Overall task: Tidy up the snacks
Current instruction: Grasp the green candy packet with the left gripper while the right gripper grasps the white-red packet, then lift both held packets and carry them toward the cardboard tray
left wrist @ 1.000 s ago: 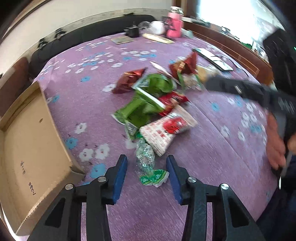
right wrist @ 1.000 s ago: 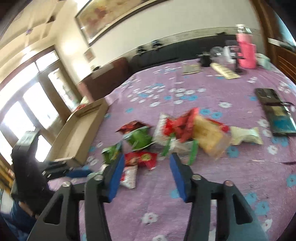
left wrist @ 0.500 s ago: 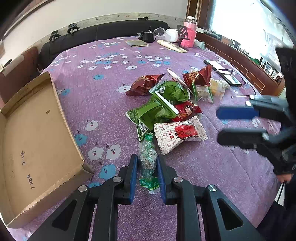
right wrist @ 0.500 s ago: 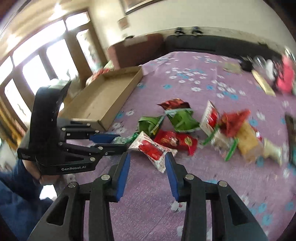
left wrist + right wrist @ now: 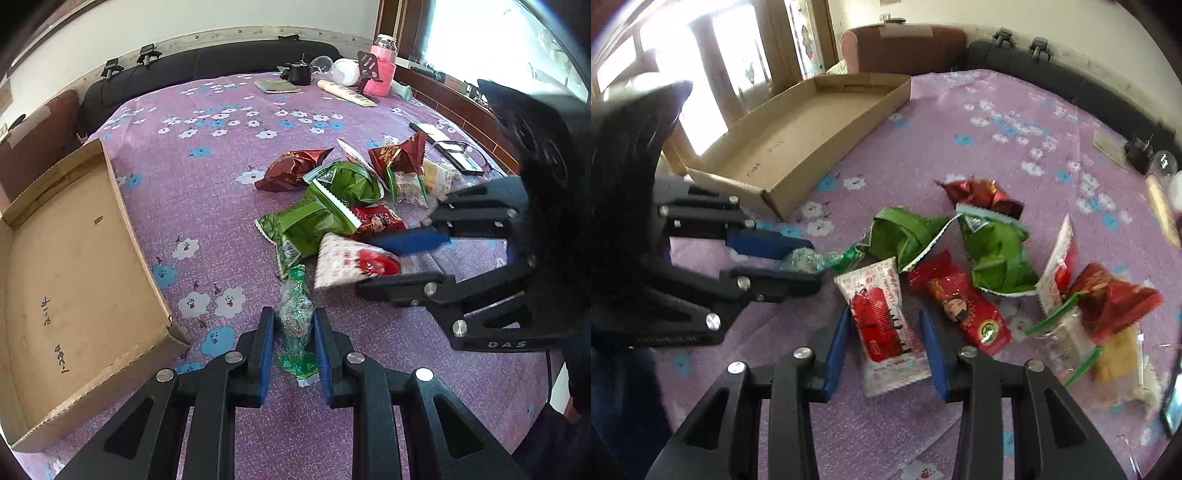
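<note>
A pile of snack packets lies on the purple flowered cloth (image 5: 207, 177). My left gripper (image 5: 293, 325) is shut on a clear packet with green ends (image 5: 294, 321); the same gripper (image 5: 812, 262) and packet (image 5: 803, 260) show in the right wrist view. My right gripper (image 5: 884, 325) is open, its fingers on either side of a white and red packet (image 5: 886, 325) lying on the cloth; it also shows in the left wrist view (image 5: 391, 264) around that packet (image 5: 354, 264). Green packets (image 5: 306, 221), a red packet (image 5: 376, 219) and dark red packets (image 5: 291, 170) lie behind.
An open, shallow cardboard box (image 5: 55, 273) lies at the left edge of the cloth, also in the right wrist view (image 5: 812, 125). A pink bottle (image 5: 382, 64), a black cup (image 5: 299, 74) and a phone (image 5: 452, 153) stand at the far and right sides.
My left gripper closed on the clear green-ended packet. My right gripper swung left and came down, open, around the white and red packet.
</note>
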`<state>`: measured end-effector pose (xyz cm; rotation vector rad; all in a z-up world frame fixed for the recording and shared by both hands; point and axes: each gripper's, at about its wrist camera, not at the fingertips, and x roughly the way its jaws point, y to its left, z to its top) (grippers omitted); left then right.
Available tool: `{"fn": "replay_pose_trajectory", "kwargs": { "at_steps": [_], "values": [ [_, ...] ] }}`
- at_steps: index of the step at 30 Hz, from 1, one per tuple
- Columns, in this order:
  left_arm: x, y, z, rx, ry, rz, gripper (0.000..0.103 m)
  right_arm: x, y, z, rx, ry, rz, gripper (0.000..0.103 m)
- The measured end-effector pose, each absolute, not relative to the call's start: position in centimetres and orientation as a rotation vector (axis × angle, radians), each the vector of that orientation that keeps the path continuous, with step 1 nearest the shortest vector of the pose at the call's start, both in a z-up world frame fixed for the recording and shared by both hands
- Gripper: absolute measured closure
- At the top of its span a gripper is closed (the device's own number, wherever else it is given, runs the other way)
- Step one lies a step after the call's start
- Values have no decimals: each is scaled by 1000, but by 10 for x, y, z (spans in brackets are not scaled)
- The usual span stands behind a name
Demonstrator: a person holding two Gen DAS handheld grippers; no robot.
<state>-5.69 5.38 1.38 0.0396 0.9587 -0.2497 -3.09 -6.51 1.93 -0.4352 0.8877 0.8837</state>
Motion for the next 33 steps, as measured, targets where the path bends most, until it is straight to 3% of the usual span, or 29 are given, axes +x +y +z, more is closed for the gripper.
{"fn": "replay_pose_trajectory", "kwargs": {
  "at_steps": [14, 22, 33],
  "values": [
    [-29, 44, 39, -56, 882, -246, 82, 25, -110, 109, 92, 652, 579, 82],
    [-1, 43, 32, -115, 815, -183, 82, 47, -117, 64, 84, 726, 530, 82],
    [3, 60, 32, -183, 808, -161, 82, 33, -96, 55, 62, 748, 636, 82]
  ]
}}
